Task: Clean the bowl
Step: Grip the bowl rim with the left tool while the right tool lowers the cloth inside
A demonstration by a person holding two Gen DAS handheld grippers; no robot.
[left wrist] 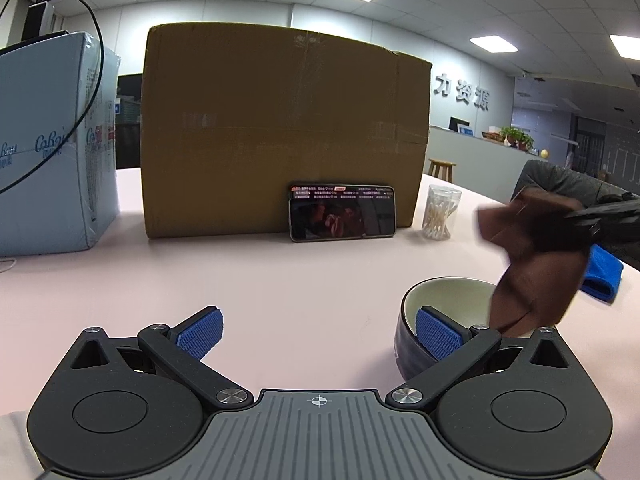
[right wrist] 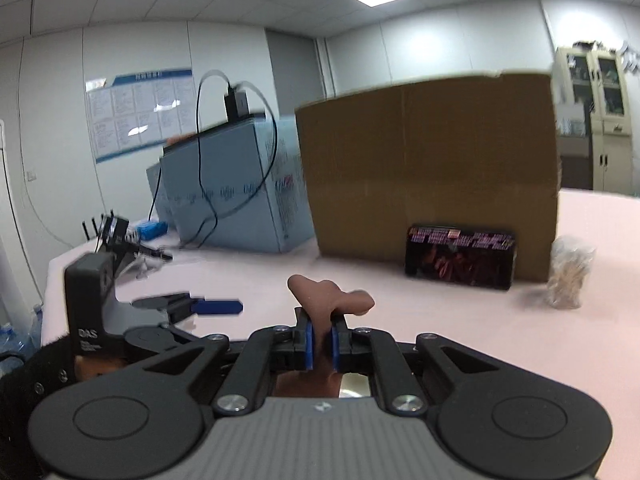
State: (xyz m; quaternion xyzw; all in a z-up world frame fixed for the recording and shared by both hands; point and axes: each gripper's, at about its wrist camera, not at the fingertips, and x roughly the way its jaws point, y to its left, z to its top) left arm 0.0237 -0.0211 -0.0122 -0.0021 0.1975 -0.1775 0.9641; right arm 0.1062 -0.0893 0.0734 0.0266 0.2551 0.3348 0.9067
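A bowl [left wrist: 444, 296], dark outside and cream inside, stands on the pink table at the lower right of the left wrist view. My left gripper [left wrist: 318, 334] is open; its right finger pad [left wrist: 438, 332] lies against the bowl's near side, while the left pad hangs over bare table. My right gripper [right wrist: 321, 340] is shut on a brown cloth [right wrist: 330, 296], which sticks up between its blue pads. In the left wrist view that brown cloth [left wrist: 536, 256] hangs blurred just above the bowl's right rim, held by the right gripper [left wrist: 576, 214] coming in from the right.
A big cardboard box [left wrist: 284, 128] stands at the back with a phone [left wrist: 342, 212] leaning on it. A clear jar of cotton swabs [left wrist: 440, 212] sits to the box's right. A pale blue carton [left wrist: 52, 144] with a cable stands on the left. A blue cloth [left wrist: 604, 276] lies behind the bowl.
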